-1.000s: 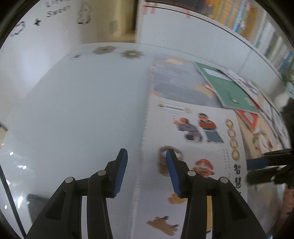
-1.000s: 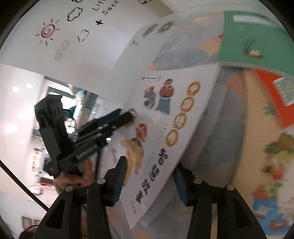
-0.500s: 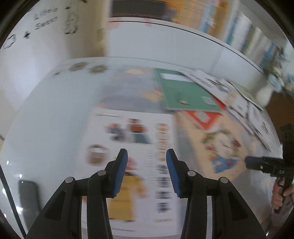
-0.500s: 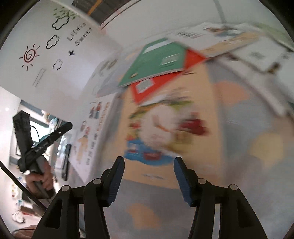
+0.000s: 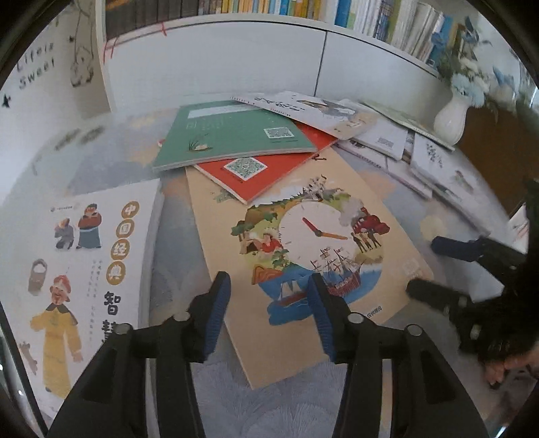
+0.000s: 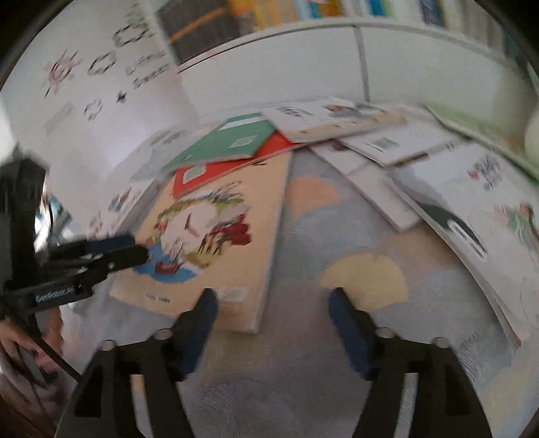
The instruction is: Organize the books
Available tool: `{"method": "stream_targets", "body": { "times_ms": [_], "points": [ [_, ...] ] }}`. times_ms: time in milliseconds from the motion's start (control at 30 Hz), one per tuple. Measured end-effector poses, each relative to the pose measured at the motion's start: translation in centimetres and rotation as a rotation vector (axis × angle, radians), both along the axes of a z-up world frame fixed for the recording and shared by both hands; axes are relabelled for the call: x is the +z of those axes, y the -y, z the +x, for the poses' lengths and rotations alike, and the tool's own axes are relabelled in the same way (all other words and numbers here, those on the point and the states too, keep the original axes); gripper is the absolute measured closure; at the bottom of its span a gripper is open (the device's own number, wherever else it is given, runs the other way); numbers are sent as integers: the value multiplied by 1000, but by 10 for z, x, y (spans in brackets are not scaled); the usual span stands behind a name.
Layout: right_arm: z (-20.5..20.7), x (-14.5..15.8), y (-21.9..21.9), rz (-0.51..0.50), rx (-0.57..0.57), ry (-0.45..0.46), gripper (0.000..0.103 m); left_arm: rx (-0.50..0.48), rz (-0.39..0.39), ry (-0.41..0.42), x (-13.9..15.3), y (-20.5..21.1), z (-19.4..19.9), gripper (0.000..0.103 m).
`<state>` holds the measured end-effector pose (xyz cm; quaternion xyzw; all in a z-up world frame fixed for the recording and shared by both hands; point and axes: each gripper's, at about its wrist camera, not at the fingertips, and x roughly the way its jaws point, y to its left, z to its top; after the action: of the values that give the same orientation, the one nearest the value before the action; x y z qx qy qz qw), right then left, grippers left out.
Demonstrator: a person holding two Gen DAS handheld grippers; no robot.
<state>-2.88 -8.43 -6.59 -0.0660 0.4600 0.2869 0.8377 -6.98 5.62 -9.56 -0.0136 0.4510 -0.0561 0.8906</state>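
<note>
A tan book with a clock picture (image 5: 303, 236) (image 6: 219, 236) lies flat on the patterned table top. My left gripper (image 5: 267, 286) hovers over its near left part, jaws opening, nothing pressed between the pads. My right gripper (image 6: 273, 300) (image 5: 427, 266) is at the book's near right corner, jaws opening wide, pads clear of the cover. Each gripper shows in the other's view; the left gripper (image 6: 134, 249) is by the ship picture. A white book with cartoon figures (image 5: 91, 252) lies flat at the left. A red book (image 5: 262, 168) and a green book (image 5: 232, 134) overlap the tan book's far end.
Several white books and booklets (image 5: 387, 138) (image 6: 471, 202) lie scattered at the back right. A white vase with flowers (image 5: 449, 121) stands at the far right. A white cabinet with a filled bookshelf (image 5: 303, 6) runs along the back. A hand (image 6: 20, 340) holds the left gripper.
Both views have swung right, from the white cartoon book to the tan clock book. The right gripper let go of the white book, which now lies flat. Both sets of jaws stand wider.
</note>
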Motion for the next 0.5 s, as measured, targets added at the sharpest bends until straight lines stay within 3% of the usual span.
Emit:
{"method": "stream_targets", "body": {
  "times_ms": [67, 167, 333, 433, 500],
  "points": [
    [-5, -4, 0, -13, 38, 15, 23, -15, 41, 30, -2, 8, -4, 47],
    [-3, -7, 5, 12, 55, -1, 21, -14, 37, 46, -2, 7, -7, 46],
    [-2, -8, 11, 55, 55, -22, 21, 25, 54, 21, -2, -2, -4, 40],
    [-3, -8, 10, 50, 58, -19, 21, 71, -77, -37, -9, -27, 2, 34],
    [-3, -8, 10, 53, 59, -20, 20, 81, -72, -33, -10, -30, 3, 34]
  ]
}}
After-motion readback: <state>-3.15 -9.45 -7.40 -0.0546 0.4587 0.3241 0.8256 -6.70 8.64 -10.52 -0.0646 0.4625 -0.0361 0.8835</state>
